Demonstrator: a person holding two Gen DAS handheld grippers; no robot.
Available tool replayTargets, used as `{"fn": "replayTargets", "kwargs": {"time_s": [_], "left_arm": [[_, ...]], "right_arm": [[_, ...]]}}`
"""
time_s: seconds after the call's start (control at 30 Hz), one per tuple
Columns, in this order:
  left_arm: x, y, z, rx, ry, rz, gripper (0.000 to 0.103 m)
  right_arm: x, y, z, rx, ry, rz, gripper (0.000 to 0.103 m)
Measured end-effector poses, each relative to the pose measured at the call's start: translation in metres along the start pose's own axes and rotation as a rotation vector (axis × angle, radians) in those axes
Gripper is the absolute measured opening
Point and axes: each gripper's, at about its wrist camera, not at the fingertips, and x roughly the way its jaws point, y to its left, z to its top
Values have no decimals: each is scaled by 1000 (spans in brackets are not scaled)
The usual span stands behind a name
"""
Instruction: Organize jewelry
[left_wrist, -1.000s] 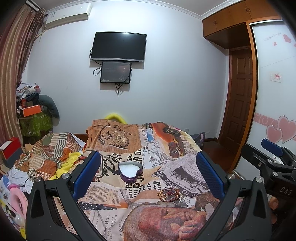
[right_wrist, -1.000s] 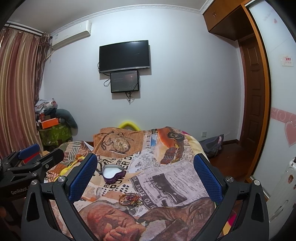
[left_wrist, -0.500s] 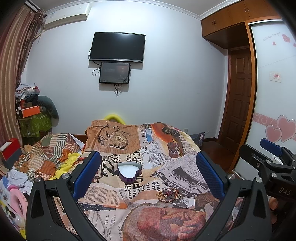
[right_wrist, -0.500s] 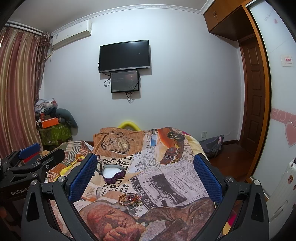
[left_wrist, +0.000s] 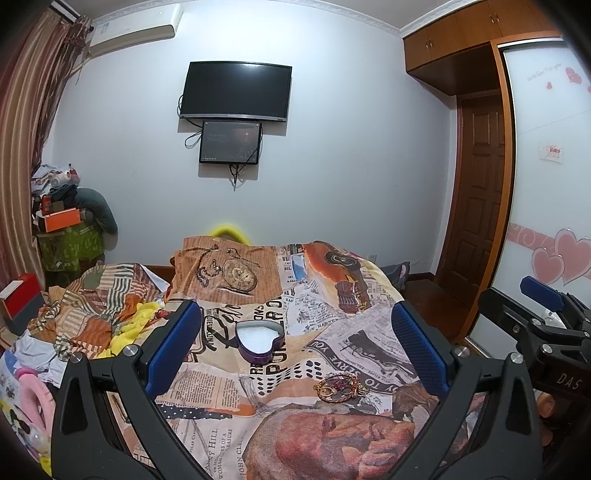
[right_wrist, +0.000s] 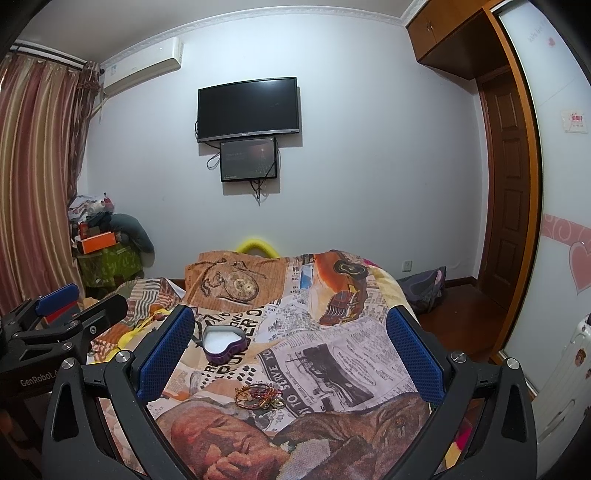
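Note:
A purple heart-shaped box (left_wrist: 259, 341) with a white lining stands open on the printed bedspread (left_wrist: 332, 325); it also shows in the right wrist view (right_wrist: 222, 342). A small pile of gold and red jewelry (left_wrist: 340, 387) lies nearer to me, also seen in the right wrist view (right_wrist: 260, 396). My left gripper (left_wrist: 295, 350) is open and empty, held above the bed short of both. My right gripper (right_wrist: 290, 350) is open and empty too, beside the left one.
Crumpled clothes and a yellow cloth (left_wrist: 107, 314) lie on the bed's left. A red box (left_wrist: 18, 299) and a cluttered green bin (left_wrist: 70, 240) stand at the left wall. A wooden door (left_wrist: 480, 206) and wardrobe (left_wrist: 546, 155) are on the right.
Both grippers have stayed almost still and open. The jewelry and the box have not moved.

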Motion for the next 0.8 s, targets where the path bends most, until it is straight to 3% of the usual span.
{"fn": "replayTargets", "kwargs": {"time_s": [0.37, 0.6, 0.8], "left_arm": [[37, 9, -13, 4, 87, 15, 103], [80, 19, -46, 8, 255, 30, 103], [115, 30, -78, -5, 403, 27, 103]], "right_arm": [[32, -10, -17, 9, 77, -21, 103], [71, -29, -48, 6, 218, -70, 103], [94, -34, -62, -10, 333, -55, 103]]}}
